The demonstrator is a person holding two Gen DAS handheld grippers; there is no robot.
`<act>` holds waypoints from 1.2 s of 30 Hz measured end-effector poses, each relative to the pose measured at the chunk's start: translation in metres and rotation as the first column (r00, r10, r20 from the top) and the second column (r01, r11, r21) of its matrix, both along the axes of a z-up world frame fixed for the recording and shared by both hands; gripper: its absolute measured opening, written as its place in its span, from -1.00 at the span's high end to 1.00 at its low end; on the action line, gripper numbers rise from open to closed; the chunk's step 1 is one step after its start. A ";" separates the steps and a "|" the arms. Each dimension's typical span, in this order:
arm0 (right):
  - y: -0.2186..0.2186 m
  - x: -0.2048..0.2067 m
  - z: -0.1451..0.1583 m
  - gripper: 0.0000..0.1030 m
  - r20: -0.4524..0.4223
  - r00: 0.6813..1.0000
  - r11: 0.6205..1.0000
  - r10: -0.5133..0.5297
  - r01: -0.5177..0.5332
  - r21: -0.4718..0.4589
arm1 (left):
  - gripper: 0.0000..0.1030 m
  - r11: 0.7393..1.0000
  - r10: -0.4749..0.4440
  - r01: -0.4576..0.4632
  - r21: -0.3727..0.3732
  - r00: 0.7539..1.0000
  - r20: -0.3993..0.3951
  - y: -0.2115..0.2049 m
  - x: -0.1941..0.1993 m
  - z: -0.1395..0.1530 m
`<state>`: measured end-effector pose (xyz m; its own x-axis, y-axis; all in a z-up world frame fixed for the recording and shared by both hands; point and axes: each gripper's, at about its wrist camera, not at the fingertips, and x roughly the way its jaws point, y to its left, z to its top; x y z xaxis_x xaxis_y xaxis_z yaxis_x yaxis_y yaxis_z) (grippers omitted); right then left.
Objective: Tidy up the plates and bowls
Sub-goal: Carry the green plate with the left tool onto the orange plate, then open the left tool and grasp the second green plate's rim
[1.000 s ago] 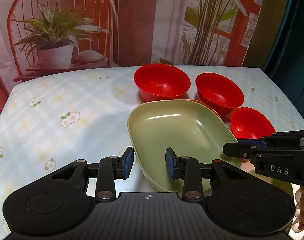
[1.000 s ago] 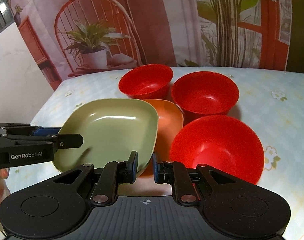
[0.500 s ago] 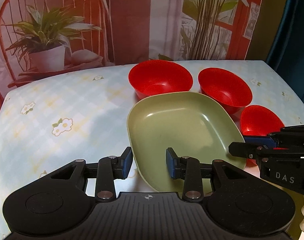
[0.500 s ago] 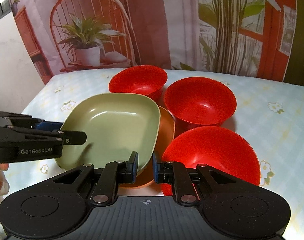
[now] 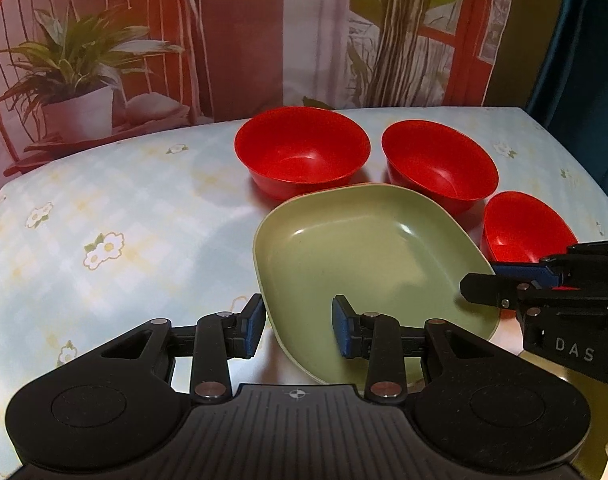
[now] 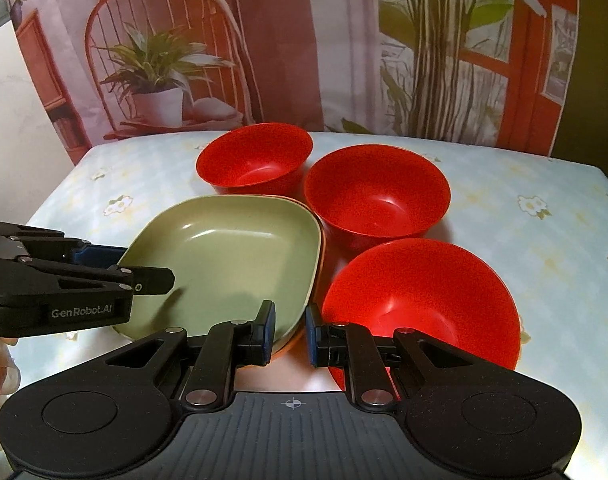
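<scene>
Since the earlier frames, the green plate has come over the orange plate and now covers it almost fully; only a thin orange edge shows along its right and near side in the right wrist view. Both plates are rounded squares with a raised rim and a smooth, slightly shiny surface that looks like plastic. They lie in the middle of the table, which carries a pale blue checked cloth with small white flowers. Three red bowls stand around the plates: the far left bowl just behind the green plate, the middle bowl at its far right corner, and the near bowl close to its right side. The bowls are round, deep and glossy inside. The left gripper has its jaws wide apart, with the near left edge of the green plate between the blue pads but not pinched. The right gripper has its jaws apart by a smaller gap, and the near right corner of the stacked plates sits in this gap without a firm hold. Behind the table hangs a printed backdrop with a chair and plants.
</scene>
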<state>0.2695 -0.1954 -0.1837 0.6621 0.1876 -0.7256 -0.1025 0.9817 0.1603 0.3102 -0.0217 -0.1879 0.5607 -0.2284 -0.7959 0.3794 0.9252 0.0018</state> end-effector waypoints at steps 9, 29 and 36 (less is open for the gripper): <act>0.010 -0.001 -0.004 0.70 0.037 0.999 0.997 0.015 -0.012 -0.073 | 0.27 0.999 -0.009 0.007 0.047 0.999 0.042 -0.006 -0.003 -0.007; 0.006 -0.023 0.016 0.60 0.096 0.995 0.998 0.021 -0.016 -0.055 | 0.17 0.997 0.031 -0.026 -0.069 0.997 0.074 0.017 -0.026 0.023; -0.001 -0.055 0.030 0.60 0.130 0.991 0.999 0.024 -0.021 -0.027 | 0.06 0.992 0.022 -0.014 -0.128 0.998 0.064 0.013 -0.066 0.035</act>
